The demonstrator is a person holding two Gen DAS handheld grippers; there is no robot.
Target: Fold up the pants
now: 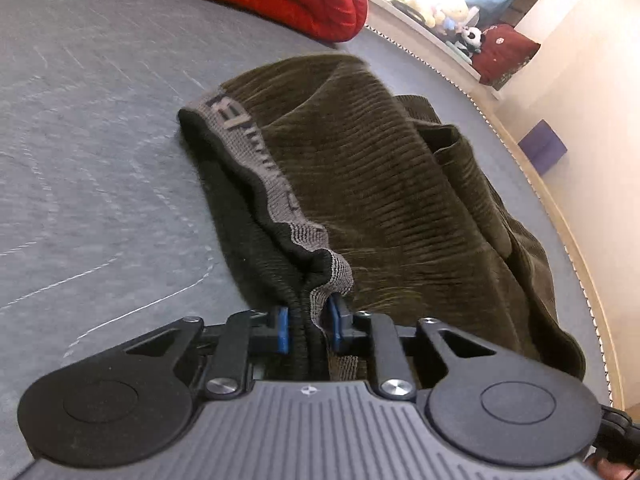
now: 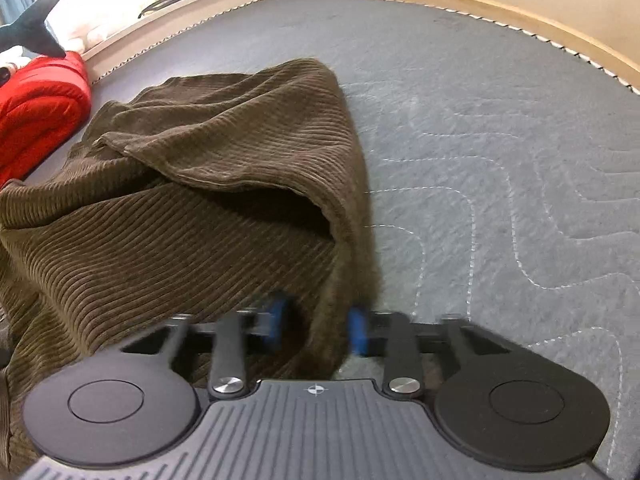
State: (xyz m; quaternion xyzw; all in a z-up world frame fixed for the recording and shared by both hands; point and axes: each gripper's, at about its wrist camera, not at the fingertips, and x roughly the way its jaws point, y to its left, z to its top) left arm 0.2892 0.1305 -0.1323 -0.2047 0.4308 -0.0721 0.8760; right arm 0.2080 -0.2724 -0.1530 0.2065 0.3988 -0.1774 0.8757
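On the grey quilted bed (image 2: 500,140), the brown corduroy pants (image 1: 380,168) lie rumpled, the left claw (image 1: 308,330) clenched on their waistband (image 1: 276,196) and the right claw (image 2: 318,330) pinching a cloth edge, so the fold seems mid-carry and next calls for laying both ends down evenly.

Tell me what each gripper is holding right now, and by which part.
Left gripper pinches the pants by the waistband. Right gripper grips a corduroy fold of the pants, away from the waistband.

left gripper (image 1: 309,328) jaws pinching waistband (image 1: 256,160) — pants (image 1: 380,184)
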